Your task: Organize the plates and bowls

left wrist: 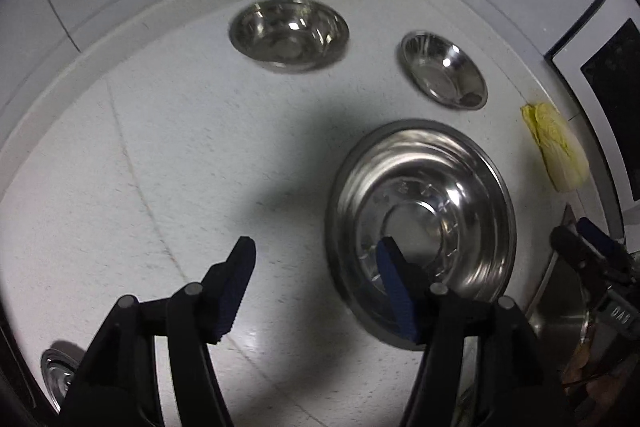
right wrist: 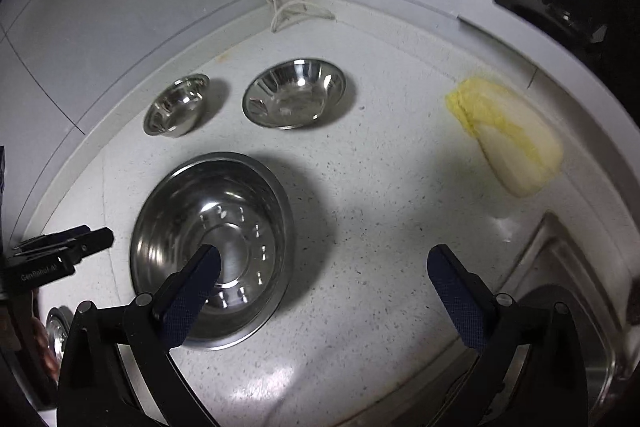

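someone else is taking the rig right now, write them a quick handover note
Left hand-held gripper: open, empty, low over the counter, its right finger over the big bowl.
Right hand-held gripper: open, empty, its left finger over that same bowl.
At the back near the wall: a medium bowl and a small bowl, each standing alone. Another steel dish shows at the near left edge.
Cabbage lies to the right, by the sink.
Done: nothing stacked.
Left: nest the bowls together.

Bare counter point(right wrist: 380, 227) centre & near; big bowl point(right wrist: 212, 247) blocks left, 2 bowls far, cabbage point(right wrist: 508, 139) right, sink point(right wrist: 568, 291) near-right.
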`<state>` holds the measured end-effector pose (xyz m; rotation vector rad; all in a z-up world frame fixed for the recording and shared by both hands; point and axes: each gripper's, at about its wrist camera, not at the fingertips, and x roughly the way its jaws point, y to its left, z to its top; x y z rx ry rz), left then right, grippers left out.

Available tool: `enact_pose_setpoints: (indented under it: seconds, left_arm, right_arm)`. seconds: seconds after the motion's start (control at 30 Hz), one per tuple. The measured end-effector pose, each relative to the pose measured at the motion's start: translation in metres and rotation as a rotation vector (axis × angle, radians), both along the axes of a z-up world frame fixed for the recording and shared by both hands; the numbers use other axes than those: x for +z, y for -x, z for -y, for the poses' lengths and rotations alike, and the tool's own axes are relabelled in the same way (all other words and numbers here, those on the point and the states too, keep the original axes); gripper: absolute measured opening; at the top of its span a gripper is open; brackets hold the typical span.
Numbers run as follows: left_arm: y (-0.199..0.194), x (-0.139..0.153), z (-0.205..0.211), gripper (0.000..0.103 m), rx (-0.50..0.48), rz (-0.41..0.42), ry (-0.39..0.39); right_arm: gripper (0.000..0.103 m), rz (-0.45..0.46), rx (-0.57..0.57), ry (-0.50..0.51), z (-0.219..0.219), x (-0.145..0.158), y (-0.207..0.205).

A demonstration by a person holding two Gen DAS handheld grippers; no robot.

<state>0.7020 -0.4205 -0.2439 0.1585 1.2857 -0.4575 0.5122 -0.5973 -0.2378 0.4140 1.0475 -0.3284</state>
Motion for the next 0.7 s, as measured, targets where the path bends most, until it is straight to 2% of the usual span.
enact_pose_setpoints:
  seconds: [0.17, 0.33, 0.37, 0.4, 0.43, 0.47, 0.5, 0.53, 0.7]
  left_arm:
    - [-0.012, -0.026, 0.027, 0.061, 0.007, -0.104, -0.047]
    - [-0.014, -0.033, 0.031, 0.059, -0.001, -0.105, -0.07]
    - [-0.014, -0.034, 0.031, 0.052, -0.004, -0.109, -0.07]
    - [-0.015, -0.036, 0.031, 0.033, -0.009, -0.119, -0.069]
    - [-0.016, -0.038, 0.03, 0.023, -0.015, -0.131, -0.065]
    - [-0.018, -0.041, 0.029, 0.014, -0.018, -0.145, -0.062]
    - [-0.019, -0.044, 0.028, 0.011, -0.023, -0.152, -0.056]
    - [-0.019, -0.044, 0.027, 0.011, -0.025, -0.151, -0.047]
    - [-0.018, -0.038, 0.015, 0.01, -0.027, -0.147, -0.037]
  right_arm:
    - [0.102, -0.032, 0.011, -0.042, -0.002, -0.021, -0.017]
    - [0.1, -0.053, 0.024, -0.088, -0.008, -0.036, -0.028]
    - [0.096, -0.056, 0.025, -0.091, -0.01, -0.039, -0.028]
    - [0.078, -0.064, 0.027, -0.089, -0.013, -0.041, -0.027]
    - [0.05, -0.073, 0.028, -0.091, -0.015, -0.043, -0.028]
    - [0.037, -0.086, 0.027, -0.105, -0.017, -0.047, -0.027]
    - [0.02, -0.095, 0.024, -0.129, -0.019, -0.052, -0.026]
    - [0.017, -0.101, 0.017, -0.129, -0.02, -0.054, -0.026]
    - [0.017, -0.12, 0.03, -0.108, -0.035, -0.052, -0.021]
